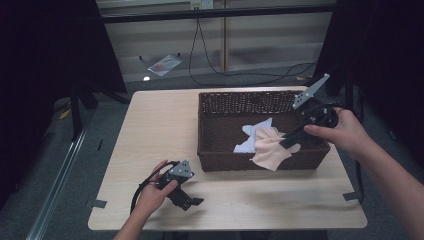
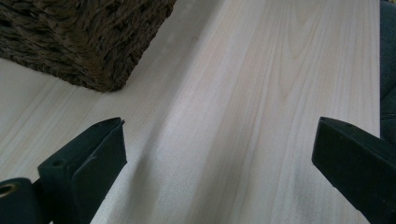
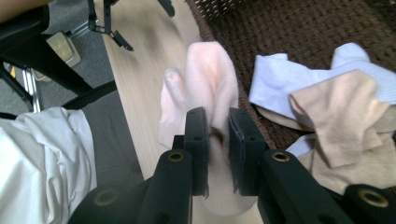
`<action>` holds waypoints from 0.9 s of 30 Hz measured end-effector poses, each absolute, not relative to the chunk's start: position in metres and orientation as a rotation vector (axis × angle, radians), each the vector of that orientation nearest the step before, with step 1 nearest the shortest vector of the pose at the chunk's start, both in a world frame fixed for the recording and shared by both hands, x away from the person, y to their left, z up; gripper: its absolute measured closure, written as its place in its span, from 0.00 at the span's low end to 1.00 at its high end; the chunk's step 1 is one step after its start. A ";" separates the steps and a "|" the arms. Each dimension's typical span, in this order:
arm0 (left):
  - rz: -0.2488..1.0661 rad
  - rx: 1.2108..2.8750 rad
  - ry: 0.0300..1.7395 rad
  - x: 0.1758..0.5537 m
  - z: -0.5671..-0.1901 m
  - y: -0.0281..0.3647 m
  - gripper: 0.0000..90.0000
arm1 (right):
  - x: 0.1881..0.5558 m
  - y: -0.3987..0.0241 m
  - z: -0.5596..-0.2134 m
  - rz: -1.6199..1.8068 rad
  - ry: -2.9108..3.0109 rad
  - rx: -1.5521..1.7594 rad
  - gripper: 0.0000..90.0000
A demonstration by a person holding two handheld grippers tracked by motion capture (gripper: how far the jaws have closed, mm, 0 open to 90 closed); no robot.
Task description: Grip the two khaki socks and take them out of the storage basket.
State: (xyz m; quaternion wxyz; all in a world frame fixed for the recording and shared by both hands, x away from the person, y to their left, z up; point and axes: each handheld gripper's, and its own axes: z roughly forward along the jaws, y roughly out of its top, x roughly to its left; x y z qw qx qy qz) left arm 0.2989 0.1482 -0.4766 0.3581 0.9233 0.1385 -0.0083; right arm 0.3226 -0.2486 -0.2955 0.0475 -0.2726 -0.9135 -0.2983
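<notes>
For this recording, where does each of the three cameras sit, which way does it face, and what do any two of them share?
High view: above the person's side, looking forward and down at the table, basket, both forearms.
Left gripper view: on the left hand-held gripper, jaws wide apart, facing bare tabletop and a basket corner.
Right gripper view: on the right hand-held gripper, jaws clamping a pink sock over the basket's edge.
Shared: the basket appears in all three.
</notes>
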 end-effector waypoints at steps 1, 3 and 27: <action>-0.020 2.377 0.366 0.299 -0.477 0.148 0.03 | 0.322 -0.248 -0.296 -0.904 -2.787 -0.827 0.88; -0.015 2.379 0.364 0.299 -0.476 0.148 0.03 | 0.321 -0.246 -0.299 -0.902 -2.786 -0.814 0.88; -0.012 2.396 0.363 0.298 -0.475 0.149 0.03 | 0.317 -0.225 -0.350 -0.734 -2.829 -0.716 0.88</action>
